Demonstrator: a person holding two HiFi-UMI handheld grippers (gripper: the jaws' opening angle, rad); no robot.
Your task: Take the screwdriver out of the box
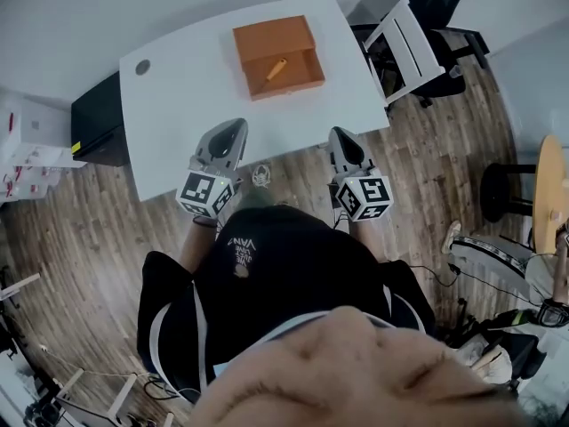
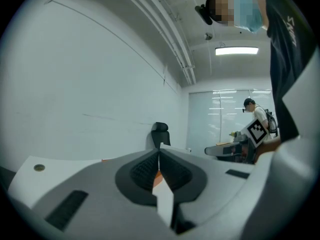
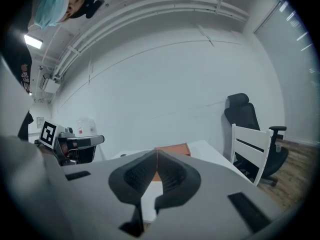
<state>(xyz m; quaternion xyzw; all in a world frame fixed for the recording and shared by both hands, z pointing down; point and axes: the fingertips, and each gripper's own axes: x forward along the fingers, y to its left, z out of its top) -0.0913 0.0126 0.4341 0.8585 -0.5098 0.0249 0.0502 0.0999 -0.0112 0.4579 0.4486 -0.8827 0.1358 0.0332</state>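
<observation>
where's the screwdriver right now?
Head view, top centre: the screwdriver lies diagonally inside the open orange box, which sits on the far part of the white table.

Black shirt point(image 1: 293, 274), white chest print, white piping; grey left gripper point(image 1: 236, 127), grey right gripper point(image 1: 341, 136), 1 black-and-white marker cube point(image 1: 206, 192) each.

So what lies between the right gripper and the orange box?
Only bare white table, nothing else; the head view shows it between the right gripper and the orange box.
</observation>
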